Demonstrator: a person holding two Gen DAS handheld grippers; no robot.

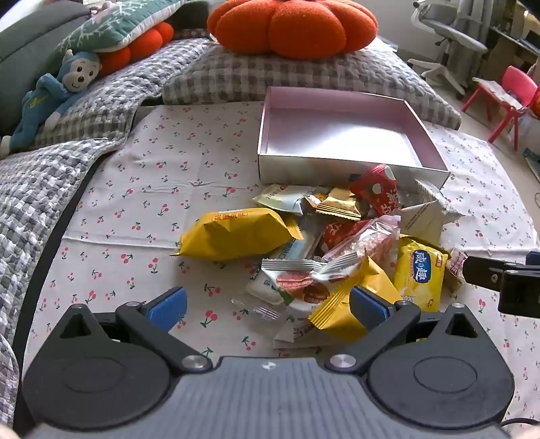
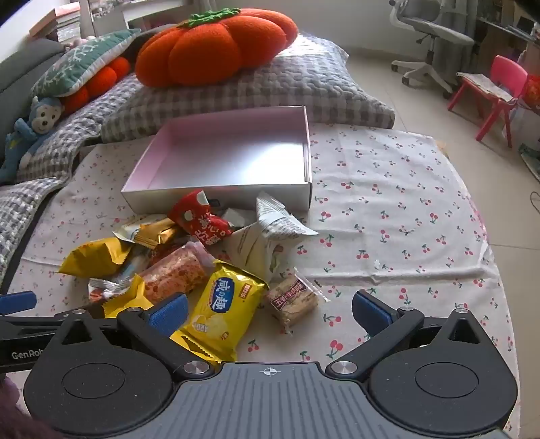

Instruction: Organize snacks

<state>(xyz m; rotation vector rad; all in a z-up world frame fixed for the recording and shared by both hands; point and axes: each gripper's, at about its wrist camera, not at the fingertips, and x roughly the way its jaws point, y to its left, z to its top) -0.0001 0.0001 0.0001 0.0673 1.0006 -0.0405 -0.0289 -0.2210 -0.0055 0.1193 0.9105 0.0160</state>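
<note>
A heap of wrapped snacks lies on the cherry-print cloth (image 1: 152, 189) in front of an empty shallow box (image 1: 341, 138) (image 2: 233, 152). It includes a big yellow bag (image 1: 233, 233), a red packet (image 1: 378, 192) (image 2: 199, 217), a yellow biscuit pack (image 1: 420, 270) (image 2: 222, 304) and a small brown bar (image 2: 292, 297). My left gripper (image 1: 268, 304) hovers open over the near side of the heap, nothing pressed between its blue pads. My right gripper (image 2: 270, 309) is open too, above the biscuit pack and the brown bar.
Grey checked bedding (image 1: 287, 74) and an orange pumpkin cushion (image 1: 293, 23) (image 2: 216, 44) lie behind the box. A blue plush monkey (image 1: 50, 91) rests at the left. An office chair (image 2: 428, 37) and a pink child's chair (image 2: 496, 91) stand on the floor to the right.
</note>
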